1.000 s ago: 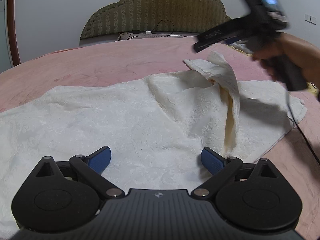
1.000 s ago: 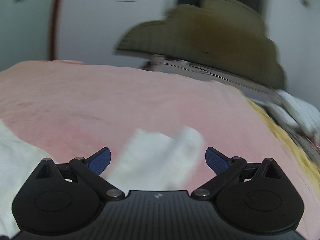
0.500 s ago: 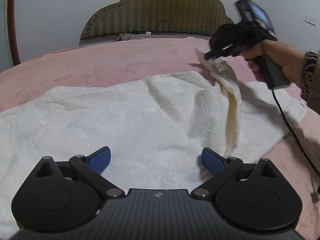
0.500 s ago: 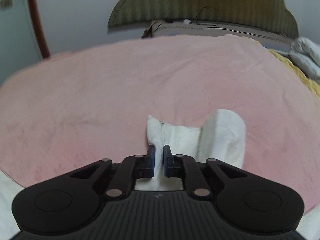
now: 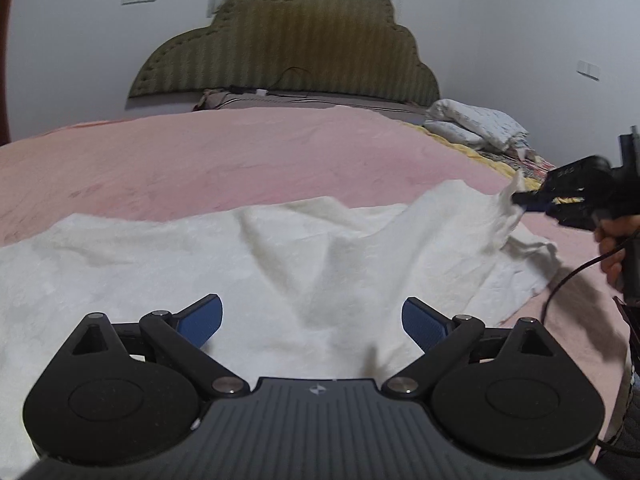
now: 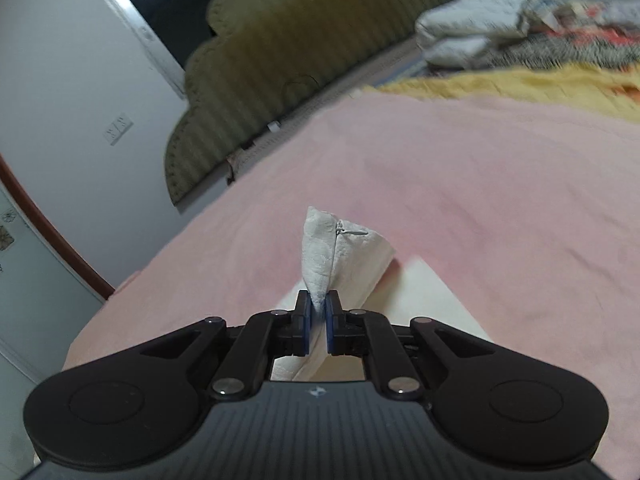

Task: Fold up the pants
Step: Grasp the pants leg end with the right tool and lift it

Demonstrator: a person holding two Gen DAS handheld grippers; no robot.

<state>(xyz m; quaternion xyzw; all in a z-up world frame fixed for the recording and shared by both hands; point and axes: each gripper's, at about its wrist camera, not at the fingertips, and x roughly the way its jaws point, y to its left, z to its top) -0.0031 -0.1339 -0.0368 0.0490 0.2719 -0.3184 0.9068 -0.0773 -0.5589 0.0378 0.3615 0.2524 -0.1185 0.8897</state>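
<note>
Cream-white textured pants (image 5: pixel 280 264) spread wide and rumpled across a pink bed; one corner at the right lifted off the bed, pinched into a peak, a small metal zipper pull (image 6: pixel 347 231) showing near its tip.

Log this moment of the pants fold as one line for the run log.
right tool: shut on pants corner, lifted | left tool: open, empty, over pants | pants: spread on pink bed, unfolded

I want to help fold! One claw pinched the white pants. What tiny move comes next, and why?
Probably bring the open left gripper down to pinch the near edge of the white pants. The right gripper is shut on one corner, leaving the rest rumpled on the pink blanket.
</note>
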